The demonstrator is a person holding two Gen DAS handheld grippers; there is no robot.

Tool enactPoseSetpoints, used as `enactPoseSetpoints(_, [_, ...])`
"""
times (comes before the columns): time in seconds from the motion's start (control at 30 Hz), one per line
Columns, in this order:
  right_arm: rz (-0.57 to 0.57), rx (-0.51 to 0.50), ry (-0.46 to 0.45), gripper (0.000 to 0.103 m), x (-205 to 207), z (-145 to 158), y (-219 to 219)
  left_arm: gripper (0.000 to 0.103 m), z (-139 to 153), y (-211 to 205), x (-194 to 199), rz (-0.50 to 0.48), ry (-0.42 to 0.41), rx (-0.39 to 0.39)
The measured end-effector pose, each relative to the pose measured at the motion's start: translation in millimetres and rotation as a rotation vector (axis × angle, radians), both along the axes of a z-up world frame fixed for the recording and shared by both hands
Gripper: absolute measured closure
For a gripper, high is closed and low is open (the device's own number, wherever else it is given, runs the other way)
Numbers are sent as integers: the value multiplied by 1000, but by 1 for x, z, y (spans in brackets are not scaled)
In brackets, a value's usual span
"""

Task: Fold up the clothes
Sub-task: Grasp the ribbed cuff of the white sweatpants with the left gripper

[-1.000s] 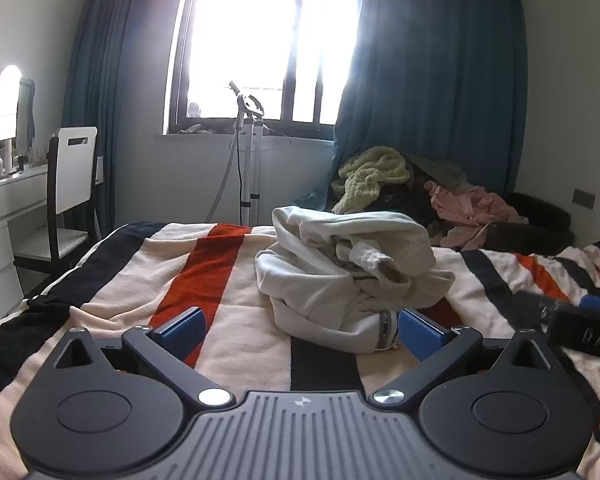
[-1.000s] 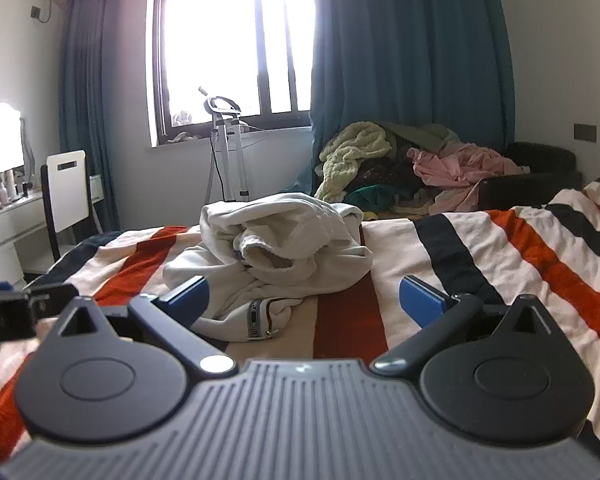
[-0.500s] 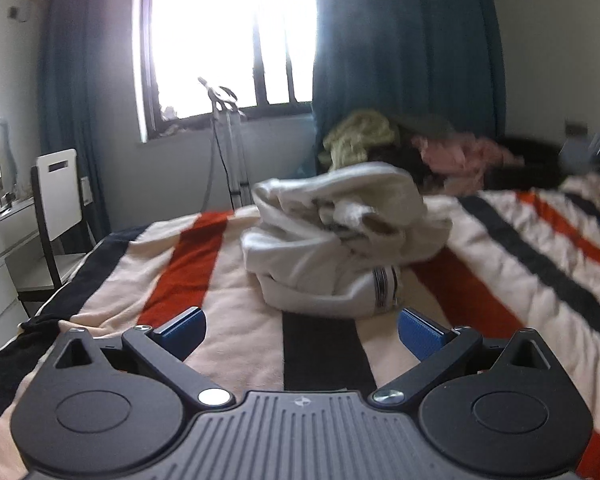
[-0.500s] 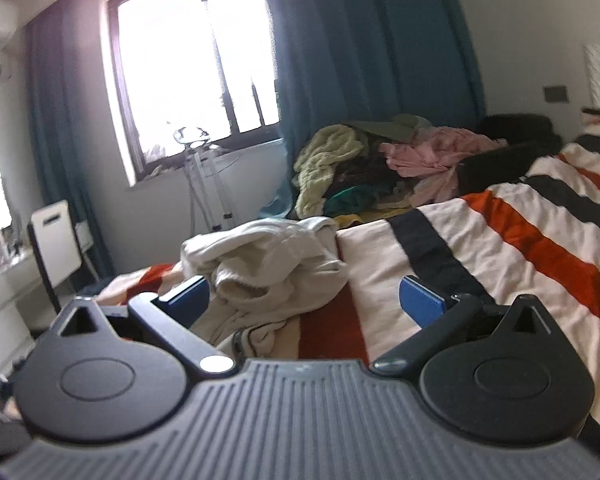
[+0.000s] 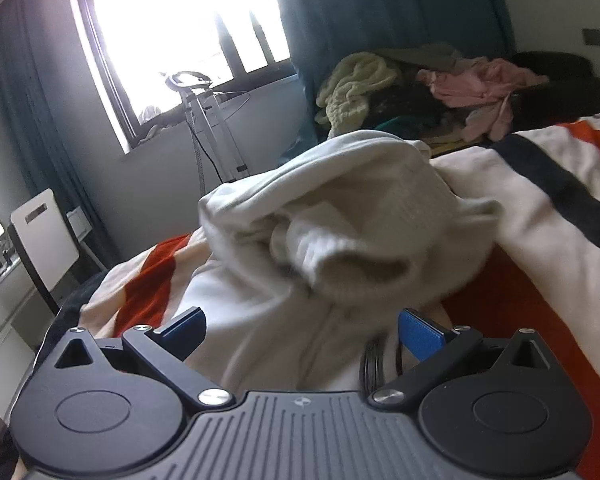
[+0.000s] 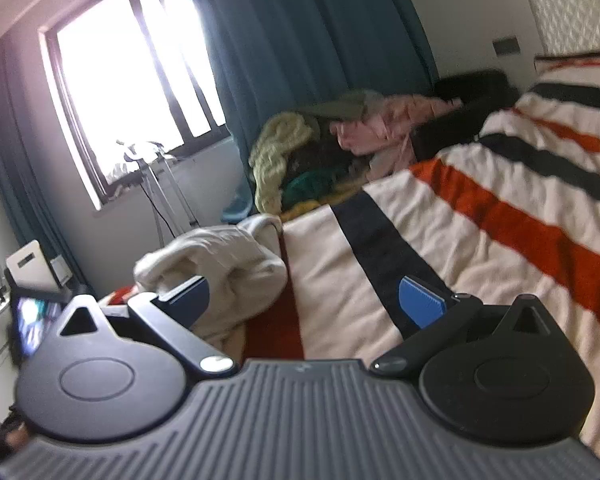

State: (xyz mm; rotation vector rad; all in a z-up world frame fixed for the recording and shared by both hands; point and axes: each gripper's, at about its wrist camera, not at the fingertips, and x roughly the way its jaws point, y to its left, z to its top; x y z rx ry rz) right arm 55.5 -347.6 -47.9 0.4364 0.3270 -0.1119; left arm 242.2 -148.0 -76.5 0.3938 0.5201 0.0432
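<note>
A crumpled cream sweatshirt [image 5: 340, 232] lies in a heap on the striped bedspread [image 5: 540, 216]. My left gripper [image 5: 300, 332] is open, its blue pads wide apart, right over the near edge of the heap, holding nothing. In the right wrist view the same sweatshirt [image 6: 224, 264] lies at the left on the bedspread [image 6: 460, 240]. My right gripper [image 6: 304, 300] is open and empty, above the bed to the right of the heap.
A pile of other clothes [image 5: 428, 88] sits beyond the bed by the blue curtain, also in the right wrist view [image 6: 340, 144]. A white chair [image 5: 44, 232] and a metal stand [image 5: 204, 120] are at the left by the window.
My left gripper has moved forward, close up to the sweatshirt. My right gripper has tilted and swung right, so the sweatshirt now sits at its left. Both stay open.
</note>
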Motion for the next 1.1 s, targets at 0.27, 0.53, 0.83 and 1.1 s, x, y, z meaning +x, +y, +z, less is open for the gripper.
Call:
enactPoseSetpoints(0.27, [26, 57, 128, 0, 47, -39, -14, 0, -20, -79, 37, -343, -219, 348])
enactPoseSetpoints(0.53, [54, 95, 233, 0, 87, -70, -21, 8, -35, -123, 108, -235, -151, 462])
enactPoseSetpoints(0.83, [80, 74, 262, 0, 90, -82, -12, 69, 40, -92, 118, -103, -198, 259])
enactPoseSetpoints(1.1, [135, 66, -2, 0, 68, -56, 9, 79, 132, 8, 36, -25, -391, 51])
